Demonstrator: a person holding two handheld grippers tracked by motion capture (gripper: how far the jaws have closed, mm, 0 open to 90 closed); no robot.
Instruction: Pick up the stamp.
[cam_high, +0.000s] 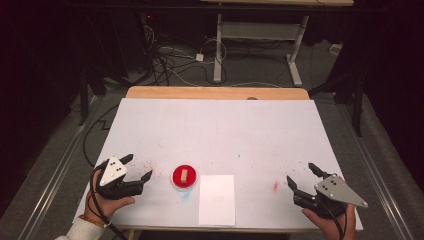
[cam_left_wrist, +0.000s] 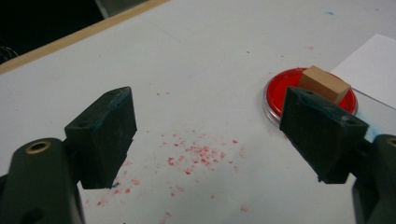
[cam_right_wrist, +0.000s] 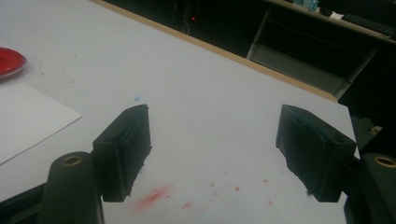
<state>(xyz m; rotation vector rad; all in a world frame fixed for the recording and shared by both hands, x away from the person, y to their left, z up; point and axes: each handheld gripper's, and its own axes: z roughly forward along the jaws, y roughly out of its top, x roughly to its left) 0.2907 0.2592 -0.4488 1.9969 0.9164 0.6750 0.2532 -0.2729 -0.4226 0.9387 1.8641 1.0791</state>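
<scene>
- Red ink dish (cam_high: 184, 177) holds a small tan block (cam_high: 184, 175), sitting beside the white paper (cam_high: 216, 199).
- Left gripper (cam_high: 136, 168) jaws wide apart, empty, near the dish.
- Right gripper (cam_high: 301, 173) jaws apart too; its view cuts off most of the dish.

The desk (cam_high: 220, 125) is overlooked from above its near edge, while low, close views from each near corner share the red dish (cam_left_wrist: 280, 93).

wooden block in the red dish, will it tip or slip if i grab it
The block looks like stiff, light wood, so it should hold its shape in a pinch. It lies low on its long side in the red dish, so tipping seems unlikely. The dish looks like a wet ink pad, so the block's underside may be slick and could smear red.
</scene>
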